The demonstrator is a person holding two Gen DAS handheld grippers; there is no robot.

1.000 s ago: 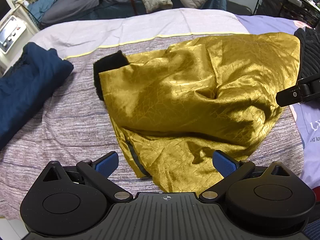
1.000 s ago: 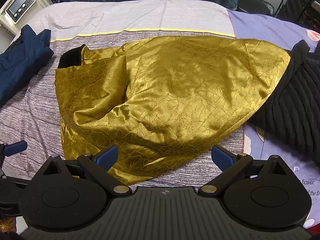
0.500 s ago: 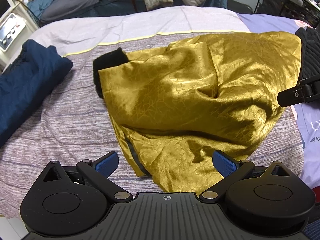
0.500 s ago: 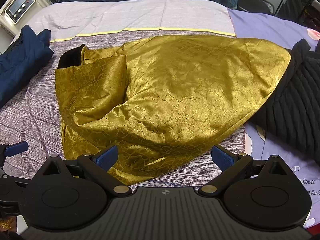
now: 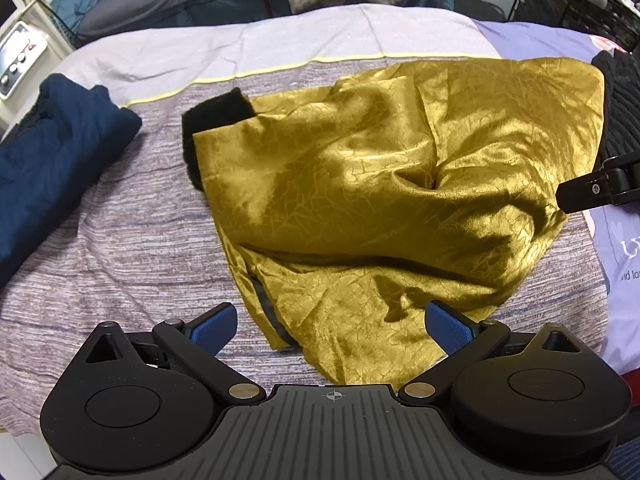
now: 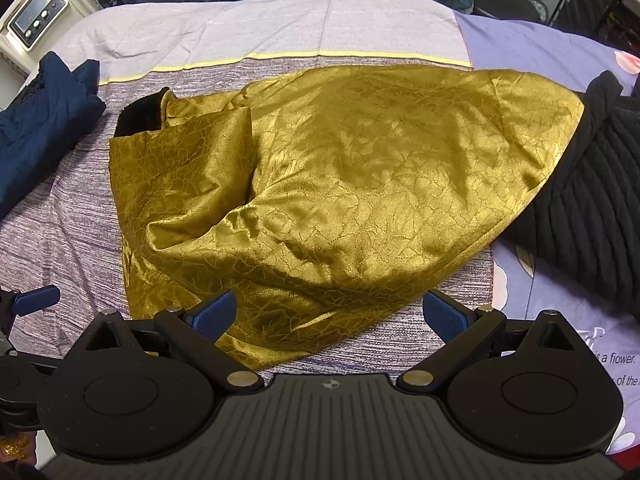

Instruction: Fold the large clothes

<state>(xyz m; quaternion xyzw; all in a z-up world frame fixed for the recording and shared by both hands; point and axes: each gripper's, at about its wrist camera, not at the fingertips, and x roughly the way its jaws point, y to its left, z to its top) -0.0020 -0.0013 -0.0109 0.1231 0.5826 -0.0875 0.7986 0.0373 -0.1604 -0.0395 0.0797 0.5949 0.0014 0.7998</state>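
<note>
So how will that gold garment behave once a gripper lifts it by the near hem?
The gold garment is probably floppy: it lies in soft folds and creases on the bed, so it should drape and sag. Its glossy sheen suggests slippery fabric that may slide between the pads. The black trim at its far corner could add some weight there.

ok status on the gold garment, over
Left gripper open, right gripper open, both empty. Gold garment crumpled on the bed, not yet folded. Black knit garment touching its right edge; navy garment off left.

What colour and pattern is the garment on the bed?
Shiny gold garment with a crackle-like vein pattern; clearest in the right wrist view.
</note>
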